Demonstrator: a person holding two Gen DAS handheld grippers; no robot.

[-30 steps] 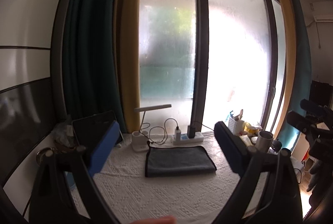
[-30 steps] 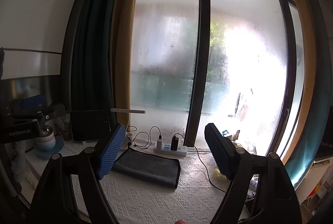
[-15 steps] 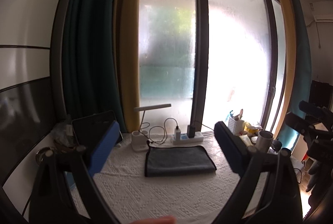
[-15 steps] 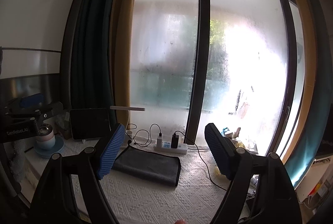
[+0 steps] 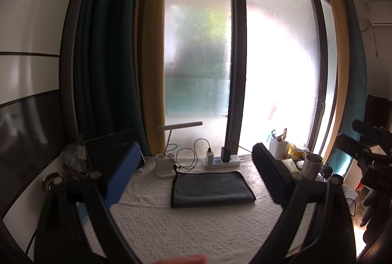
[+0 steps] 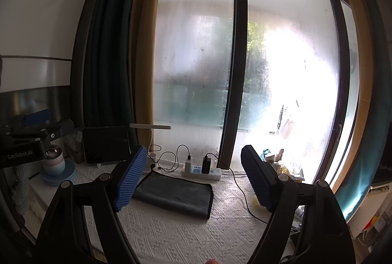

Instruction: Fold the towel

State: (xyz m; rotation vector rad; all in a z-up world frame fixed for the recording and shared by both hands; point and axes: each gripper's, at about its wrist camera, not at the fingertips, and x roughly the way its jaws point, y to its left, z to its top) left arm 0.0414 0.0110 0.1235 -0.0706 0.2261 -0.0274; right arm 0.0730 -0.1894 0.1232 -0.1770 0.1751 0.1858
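Note:
A dark grey towel [image 5: 210,188] lies folded flat on the white textured tablecloth [image 5: 191,227], near the window side. It also shows in the right wrist view [image 6: 175,193]. My left gripper [image 5: 196,178] is open and empty, held above the table on the near side of the towel. My right gripper [image 6: 193,178] is open and empty, also raised and apart from the towel. The right gripper's body shows at the right edge of the left wrist view [image 5: 367,151], and the left gripper's body shows at the left of the right wrist view [image 6: 31,139].
Behind the towel stand a white power strip with chargers [image 5: 221,161], a white desk lamp [image 5: 169,148] and a tablet [image 5: 110,153]. A metal cup [image 5: 311,164] and a white basket [image 5: 279,148] stand at right. A pink cup on blue plates [image 6: 55,166] stands at left.
Nothing has visibly changed on the table. The right wrist view has drifted very slightly; both grippers stay open above the table.

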